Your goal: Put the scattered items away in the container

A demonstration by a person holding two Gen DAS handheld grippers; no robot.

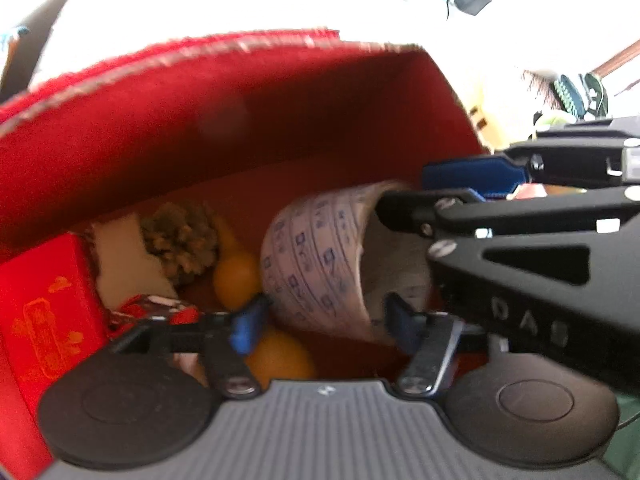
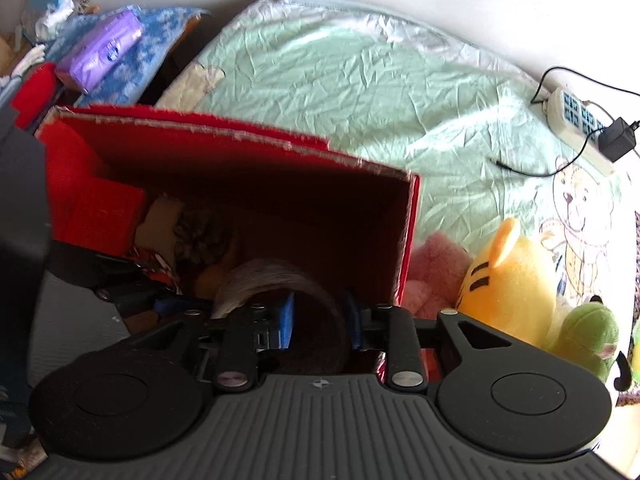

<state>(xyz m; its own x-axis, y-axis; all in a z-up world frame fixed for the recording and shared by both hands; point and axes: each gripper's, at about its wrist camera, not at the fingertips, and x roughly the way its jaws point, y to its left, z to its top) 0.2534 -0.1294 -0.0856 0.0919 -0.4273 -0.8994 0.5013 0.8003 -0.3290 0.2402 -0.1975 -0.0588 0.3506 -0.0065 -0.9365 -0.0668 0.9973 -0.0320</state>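
At centre frame, we see a patterned paper cup (image 1: 320, 256) lying on its side inside the red box (image 1: 240, 120); the left gripper (image 1: 320, 320) brackets it with fingers wide; the right gripper (image 2: 320, 322) closes narrowly on the cup's rim; a yellow plush toy (image 2: 508, 280) waits at right, outside the box.
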